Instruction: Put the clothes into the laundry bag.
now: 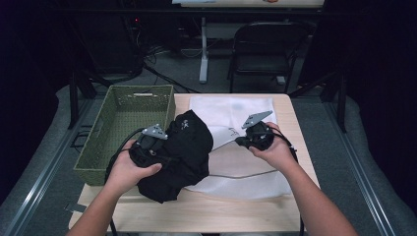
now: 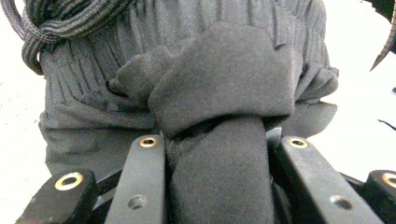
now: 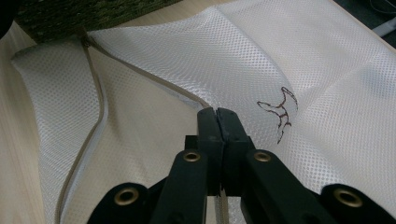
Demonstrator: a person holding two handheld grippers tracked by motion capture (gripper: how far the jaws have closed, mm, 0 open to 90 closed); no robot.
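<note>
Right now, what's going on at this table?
A person is loading a black garment into a white mesh bag. The left hand-held gripper is clamped on a fold of the garment, which is bunched over the bag's left side. The right hand-held gripper is shut on the bag's zippered edge, holding the opening up. A green basket sits beside them.

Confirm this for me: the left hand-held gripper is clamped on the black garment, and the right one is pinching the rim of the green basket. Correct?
Not quite. The left hand-held gripper is clamped on the black garment, but the right hand-held gripper pinches the zipper edge of the white mesh bag, not the green basket. The right gripper view shows its jaws shut on that edge.
</note>
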